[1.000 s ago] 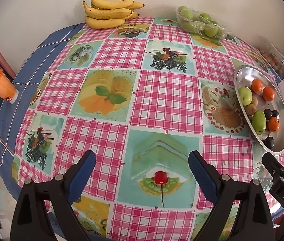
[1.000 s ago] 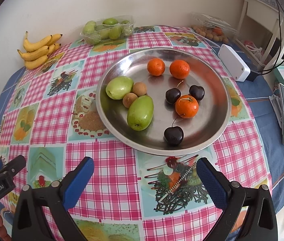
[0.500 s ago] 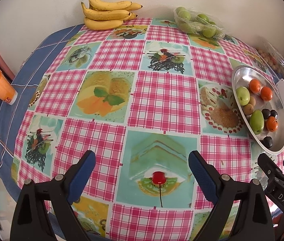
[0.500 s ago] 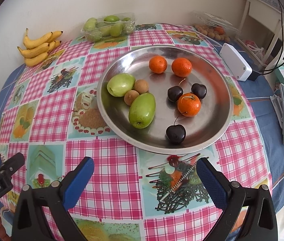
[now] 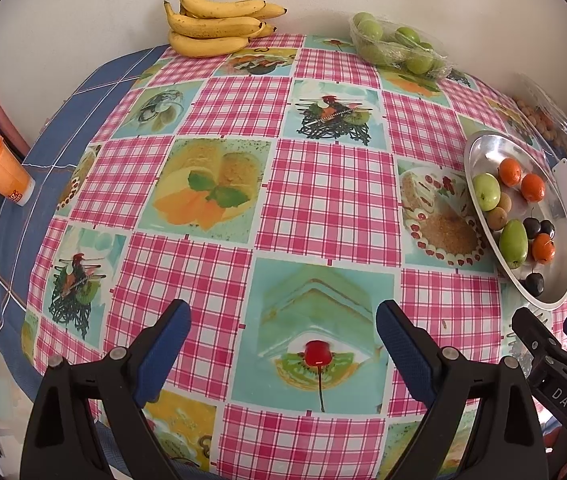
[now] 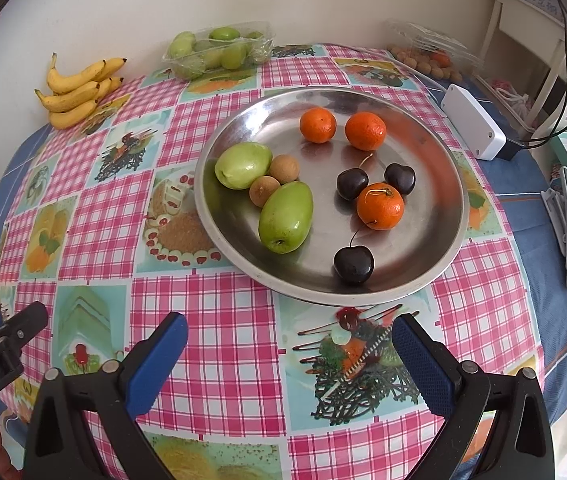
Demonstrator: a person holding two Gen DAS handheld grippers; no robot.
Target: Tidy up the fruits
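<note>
table (image 6: 95, 220): checked cloth | on it: metal plate (image 6: 443, 184), bananas (image 6: 79, 90)

Both views are bright and evenly lit by soft daylight, with colours clear and focus sharp across the middle. The metal plate (image 6: 435, 152) shows pale glare on its far inner wall, and the fruit on it casts only faint shadows. Fisheye distortion bulges the tablecloth (image 5: 323, 200) into a dome (strongest at the rim), and dark vignetting fills the corners.
</note>
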